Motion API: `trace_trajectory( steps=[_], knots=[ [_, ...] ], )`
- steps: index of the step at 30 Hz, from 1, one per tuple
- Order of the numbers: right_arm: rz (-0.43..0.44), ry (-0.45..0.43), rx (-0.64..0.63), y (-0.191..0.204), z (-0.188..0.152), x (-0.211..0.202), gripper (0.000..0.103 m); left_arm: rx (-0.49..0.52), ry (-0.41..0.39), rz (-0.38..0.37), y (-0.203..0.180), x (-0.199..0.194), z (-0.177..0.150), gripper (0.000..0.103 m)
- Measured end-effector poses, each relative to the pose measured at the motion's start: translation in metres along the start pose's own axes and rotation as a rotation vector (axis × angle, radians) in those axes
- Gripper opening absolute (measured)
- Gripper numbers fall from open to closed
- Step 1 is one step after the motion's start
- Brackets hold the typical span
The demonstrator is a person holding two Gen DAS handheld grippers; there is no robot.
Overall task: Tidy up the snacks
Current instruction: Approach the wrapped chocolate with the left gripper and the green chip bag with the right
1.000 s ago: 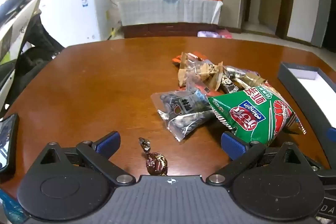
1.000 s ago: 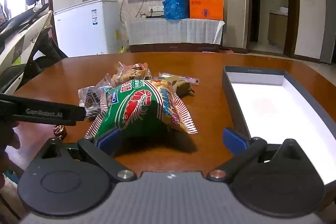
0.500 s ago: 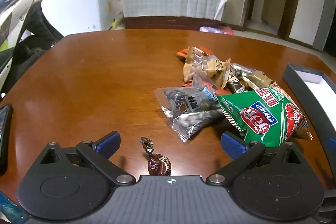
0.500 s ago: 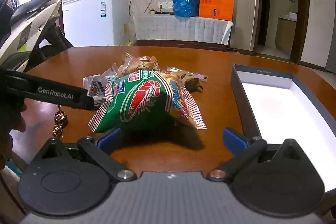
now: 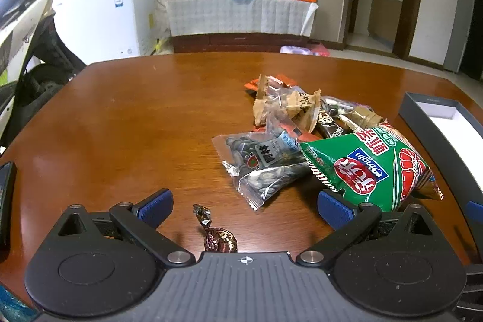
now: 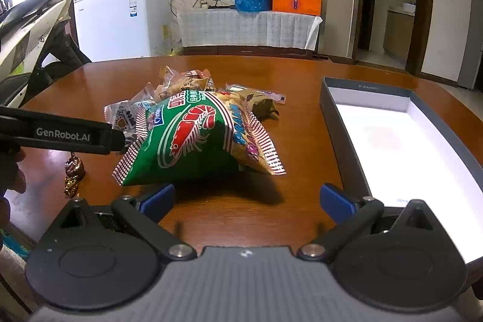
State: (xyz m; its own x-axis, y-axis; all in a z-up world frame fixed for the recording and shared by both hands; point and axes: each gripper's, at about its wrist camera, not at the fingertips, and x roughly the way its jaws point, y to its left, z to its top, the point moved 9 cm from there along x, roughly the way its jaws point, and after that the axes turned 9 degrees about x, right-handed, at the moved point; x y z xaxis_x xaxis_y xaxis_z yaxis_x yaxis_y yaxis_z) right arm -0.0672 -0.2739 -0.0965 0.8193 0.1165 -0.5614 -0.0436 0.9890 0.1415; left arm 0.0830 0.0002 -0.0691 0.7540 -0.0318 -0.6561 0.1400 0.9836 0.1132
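Note:
A pile of snacks lies on the brown table (image 5: 120, 125): a green shrimp-chip bag (image 5: 368, 168) (image 6: 199, 135), a clear pack of sunflower seeds (image 5: 265, 162), and several small wrapped sweets (image 5: 289, 107) behind. A foil-wrapped candy (image 5: 219, 239) (image 6: 73, 174) lies alone, between the open jaws of my left gripper (image 5: 244, 207). My right gripper (image 6: 246, 196) is open and empty, just in front of the green bag. A grey box with a white inside (image 6: 329, 110) (image 5: 422, 122) stands to the right of the pile.
My left gripper's arm (image 6: 60, 135) shows in the right wrist view, beside the green bag. A dark phone (image 5: 6, 189) lies at the table's left edge. A scooter (image 5: 24, 29), a white freezer (image 5: 102, 14) and a cabinet stand beyond the table.
Both views have shifted a little, tilting up and drawing slightly nearer the pile. Both grippers stay open. No snack has moved.

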Motion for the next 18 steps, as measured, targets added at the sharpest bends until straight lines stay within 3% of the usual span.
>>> trace_trajectory(
  steps=[18],
  knots=[
    [0.001, 0.01, -0.002, 0.0027, -0.0012, 0.0069, 0.103, -0.021, 0.017, -0.011, 0.0037, 0.0019, -0.0018, 0.103]
  ],
)
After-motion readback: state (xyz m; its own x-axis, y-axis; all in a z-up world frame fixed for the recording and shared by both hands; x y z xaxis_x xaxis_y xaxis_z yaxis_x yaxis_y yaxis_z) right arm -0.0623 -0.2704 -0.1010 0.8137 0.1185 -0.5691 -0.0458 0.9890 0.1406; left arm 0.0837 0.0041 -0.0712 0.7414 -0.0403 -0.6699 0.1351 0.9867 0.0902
